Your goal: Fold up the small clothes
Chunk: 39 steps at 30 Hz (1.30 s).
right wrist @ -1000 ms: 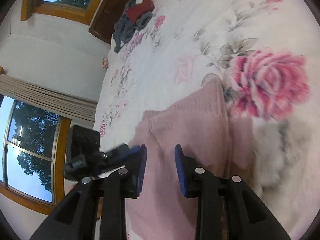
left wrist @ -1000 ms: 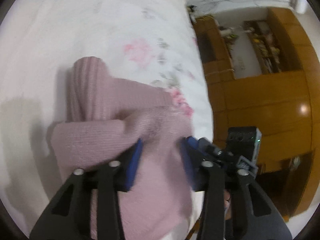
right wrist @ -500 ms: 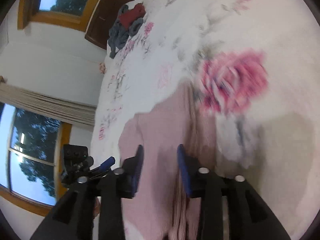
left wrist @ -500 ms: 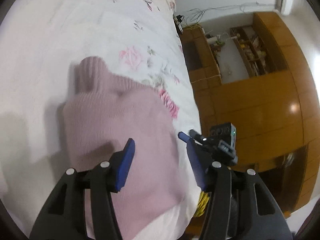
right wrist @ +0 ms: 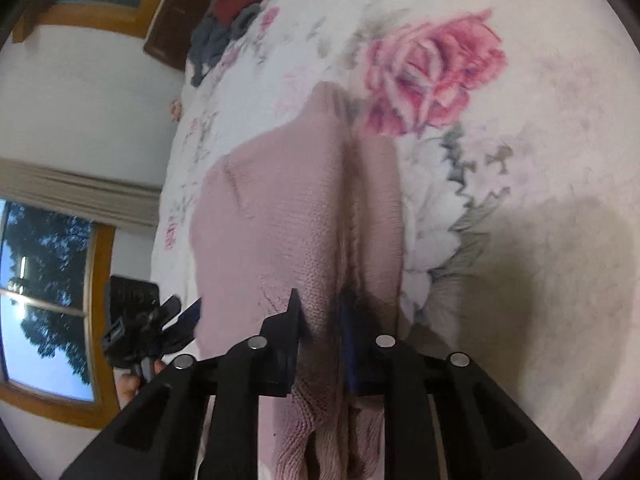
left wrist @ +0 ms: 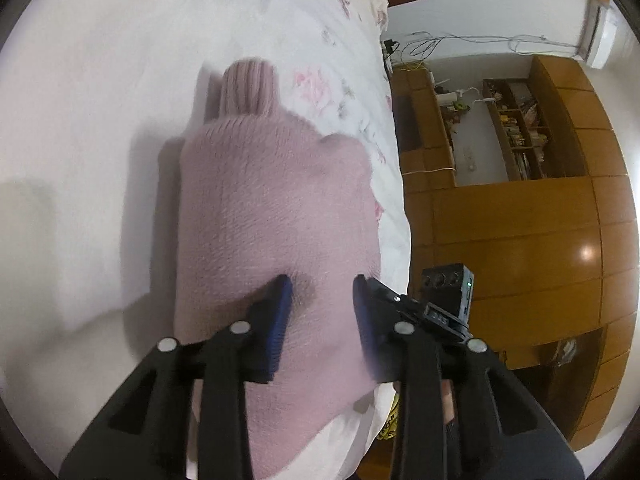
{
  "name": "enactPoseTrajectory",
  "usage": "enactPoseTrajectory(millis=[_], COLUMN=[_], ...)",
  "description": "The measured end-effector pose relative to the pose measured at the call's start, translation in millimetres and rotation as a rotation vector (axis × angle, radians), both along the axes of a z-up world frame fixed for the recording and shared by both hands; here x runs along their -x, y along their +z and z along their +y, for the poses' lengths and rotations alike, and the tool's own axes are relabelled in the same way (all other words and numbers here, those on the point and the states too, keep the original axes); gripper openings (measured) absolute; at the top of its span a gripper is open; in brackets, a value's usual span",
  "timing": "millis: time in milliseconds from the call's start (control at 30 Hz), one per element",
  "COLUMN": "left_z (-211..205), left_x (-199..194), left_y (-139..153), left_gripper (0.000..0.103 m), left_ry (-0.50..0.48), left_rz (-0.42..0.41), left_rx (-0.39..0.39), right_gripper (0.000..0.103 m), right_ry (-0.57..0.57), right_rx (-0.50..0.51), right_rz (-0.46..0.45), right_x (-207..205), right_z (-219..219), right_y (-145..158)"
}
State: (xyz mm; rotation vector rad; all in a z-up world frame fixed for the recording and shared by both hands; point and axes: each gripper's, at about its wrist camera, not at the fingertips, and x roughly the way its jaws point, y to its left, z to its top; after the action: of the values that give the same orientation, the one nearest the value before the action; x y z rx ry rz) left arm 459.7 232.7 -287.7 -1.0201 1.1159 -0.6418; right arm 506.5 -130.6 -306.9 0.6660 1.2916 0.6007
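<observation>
— Pink knit, is it? Where does the sweater (left wrist: 272,216) lie?

— On the flowered bedspread (right wrist: 520,160), near its edge, folded into a long bundle with a ribbed cuff poking out at the far end. Its near end runs under both tools and out of view.

— And the left gripper (left wrist: 322,304)?

— Parted wide over the knit, blue pads clear of each other, nothing clamped. Whether the tips touch the wool I cannot tell.

— The right gripper (right wrist: 320,320)?

— Narrow gap, a ridge of the wool between the pads; the right pad is half buried, and motion blur hides whether it truly pinches.

— Anything else around?

— A heap of grey and red clothes (right wrist: 228,20) far up the bed, wooden cabinets (left wrist: 520,220) past the edge.
</observation>
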Motion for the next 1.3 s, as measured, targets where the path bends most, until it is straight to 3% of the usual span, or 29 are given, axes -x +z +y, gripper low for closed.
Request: enactPoseTrajectory(millis=[133, 200, 267, 300, 400, 433, 467, 533, 600, 667, 733, 800, 900, 967, 1067, 1100, 1167, 1200, 1267, 1300], left_z=[3.0, -7.8, -12.5, -12.6, -3.2, 0.1, 2.9, 4.4, -1.1, -12.1, -12.2, -5.1, -5.5, -13.0, -25.8, -25.8, -17.7, -12.0, 0.4, 11.0], left_x=[5.9, 3.9, 0.5, -0.3, -1.6, 0.9, 5.4, 17.8, 29.7, 34.3, 33.7, 32.7, 49.3, 63.8, 72.5, 75.9, 79.5, 84.5, 98.6, 107.9], left_y=[24.8, 18.0, -2.1, -6.4, -10.7, -4.8, 1.1, 16.9, 18.4, 6.2, -4.7, -0.3, 22.3, 22.3, -14.8, -25.5, -25.3, -14.5, 1.4, 9.4], left_gripper=[0.044, 0.044, 0.042, 0.036, 0.030, 0.030, 0.038, 0.045, 0.050, 0.049, 0.047, 0.042, 0.048, 0.050, 0.050, 0.049, 0.052, 0.067, 0.084, 0.089], left_ry=[-0.063, -0.095, -0.098, -0.093, -0.066, -0.059, -0.061, -0.087, -0.119, -0.152, -0.145, -0.105, -0.129, -0.176, -0.211, -0.202, -0.159, -0.138, -0.105, -0.091], left_rz=[-0.067, -0.050, -0.004, -0.005, 0.023, 0.016, -0.001, -0.060, -0.070, -0.056, -0.035, -0.004, -0.072, -0.076, 0.014, 0.025, 0.041, 0.025, -0.023, -0.054], left_rx=[-0.021, -0.109, -0.114, -0.111, -0.091, -0.092, -0.087, -0.066, -0.103, -0.172, -0.159, -0.129, -0.099, -0.129, -0.249, -0.245, -0.204, -0.177, -0.155, -0.141], right_gripper=[0.024, 0.024, 0.024, 0.024, 0.000, 0.000, 0.000, 0.010, 0.010, 0.011, 0.000, 0.000, 0.008, 0.008, 0.004, 0.000, 0.000, 0.002, 0.032, 0.056], right_ry=[-0.064, -0.040, -0.004, 0.014, 0.026, 0.030, 0.022, 0.028, 0.068, 0.133, 0.150, 0.109, 0.104, 0.140, 0.161, 0.158, 0.147, 0.132, 0.116, 0.093], right_rx=[-0.052, -0.072, -0.081, -0.066, 0.074, 0.070, 0.052, -0.016, -0.058, -0.028, 0.092, 0.054, -0.011, -0.030, 0.031, 0.093, 0.083, 0.058, -0.024, -0.061], right_rz=[-0.097, -0.111, -0.092, -0.069, -0.029, -0.023, -0.012, -0.054, -0.066, -0.065, -0.060, -0.026, -0.074, -0.086, -0.028, 0.006, 0.024, 0.032, 0.011, 0.006], right_x=[-3.5, -9.5, -15.8, -19.4, -31.5, -34.0, -34.2, -24.7, -12.9, 0.2, 3.3, 3.0, 23.6, 44.0, 64.1, 68.0, 66.6, 66.0, 62.1, 59.0], right_z=[-18.0, -8.8, 8.8, 19.6, 34.0, 32.9, 30.4, 29.9, 35.5, 48.0, 54.9, 45.2, 41.8, 41.1, 42.8, 41.2, 37.9, 34.8, 25.5, 16.5], right_y=[42.6, 51.6, 46.4, 36.9, 10.6, 6.1, 9.0, 30.8, 40.4, 36.5, 16.2, 6.9, 35.8, 43.3, 17.8, -1.9, -14.8, -8.1, 9.4, 16.8])
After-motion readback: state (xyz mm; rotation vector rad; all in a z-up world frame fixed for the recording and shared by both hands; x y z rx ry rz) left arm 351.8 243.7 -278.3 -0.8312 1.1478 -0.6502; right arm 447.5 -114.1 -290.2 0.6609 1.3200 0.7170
